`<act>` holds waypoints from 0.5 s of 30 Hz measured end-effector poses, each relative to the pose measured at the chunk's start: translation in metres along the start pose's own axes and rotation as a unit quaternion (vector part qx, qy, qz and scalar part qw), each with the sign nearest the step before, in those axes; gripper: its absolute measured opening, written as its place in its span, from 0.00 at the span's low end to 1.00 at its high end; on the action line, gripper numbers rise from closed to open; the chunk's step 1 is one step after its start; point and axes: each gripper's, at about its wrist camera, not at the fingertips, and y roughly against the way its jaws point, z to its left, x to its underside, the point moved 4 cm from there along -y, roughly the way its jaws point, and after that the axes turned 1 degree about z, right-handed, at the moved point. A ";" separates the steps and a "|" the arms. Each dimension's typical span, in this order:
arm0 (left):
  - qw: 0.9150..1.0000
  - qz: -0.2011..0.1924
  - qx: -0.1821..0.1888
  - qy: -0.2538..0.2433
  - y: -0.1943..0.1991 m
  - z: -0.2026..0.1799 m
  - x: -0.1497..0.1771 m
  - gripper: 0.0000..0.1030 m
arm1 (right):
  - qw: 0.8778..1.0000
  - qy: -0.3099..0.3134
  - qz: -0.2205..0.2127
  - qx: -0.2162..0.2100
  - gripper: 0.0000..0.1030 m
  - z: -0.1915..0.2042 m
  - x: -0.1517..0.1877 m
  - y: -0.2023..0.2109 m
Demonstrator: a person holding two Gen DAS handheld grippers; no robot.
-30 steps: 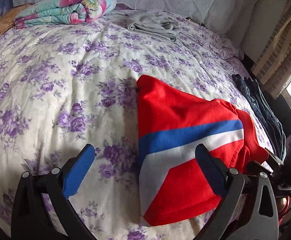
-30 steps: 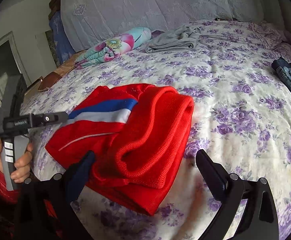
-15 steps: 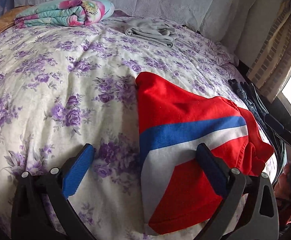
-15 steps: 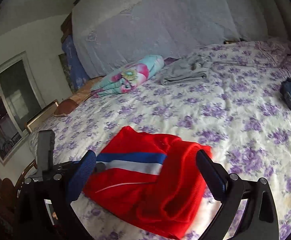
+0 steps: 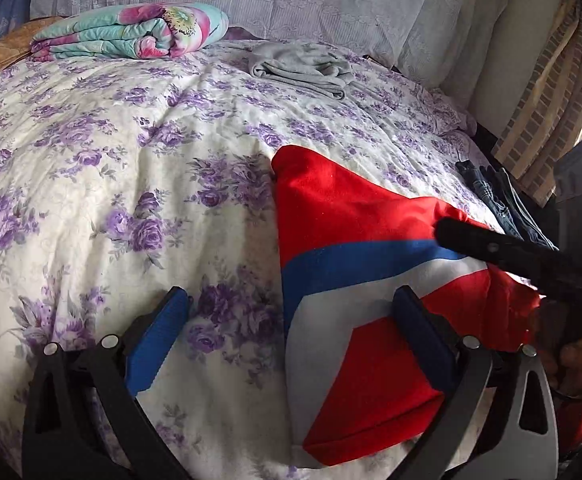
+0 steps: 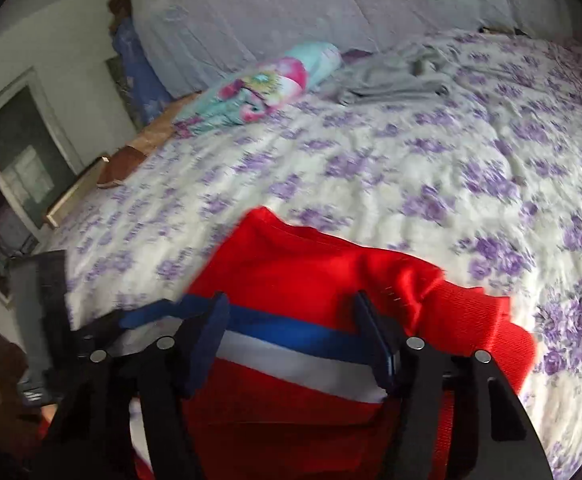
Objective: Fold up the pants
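The red pants [image 5: 355, 216] with a blue and white stripe lie folded on the floral bedspread near its front edge. They also show in the right wrist view [image 6: 315, 276]. My left gripper [image 5: 291, 336] is open and empty, its right finger over the pants, its left finger over bare bedspread. My right gripper [image 6: 291, 340] is open, narrower than before, low over the striped part of the pants, with nothing between its jaws. Its black body shows at the right of the left wrist view [image 5: 503, 252].
A rolled floral blanket [image 5: 139, 32] and a folded grey garment [image 5: 303, 66] lie at the far side of the bed by the pillows. Dark jeans [image 5: 499, 200] lie at the right edge. A window and wall stand left of the bed [image 6: 15, 168].
My right gripper has swung down over the pants and its jaws have narrowed. My left gripper has stayed open and shifted only slightly.
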 end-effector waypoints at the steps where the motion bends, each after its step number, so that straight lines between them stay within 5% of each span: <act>1: 1.000 0.002 -0.002 0.002 0.001 0.000 -0.001 0.96 | 1.000 -0.003 0.002 -0.006 0.44 -0.002 0.000 0.003; 4: 1.000 0.014 -0.011 0.015 0.012 0.001 -0.004 0.95 | 0.999 -0.003 -0.039 -0.010 0.59 0.003 -0.002 0.037; 8: 1.000 -0.006 0.004 0.004 0.036 -0.012 -0.006 0.95 | 0.991 0.081 -0.093 0.056 0.71 0.021 0.011 0.073; 12: 0.999 0.027 -0.016 -0.021 0.011 -0.021 0.011 0.96 | 0.985 0.108 -0.066 0.119 0.74 0.012 0.042 0.058; 15: 0.999 0.007 -0.025 -0.032 0.007 -0.023 0.020 0.96 | 0.984 0.096 -0.064 0.136 0.83 -0.005 0.062 0.044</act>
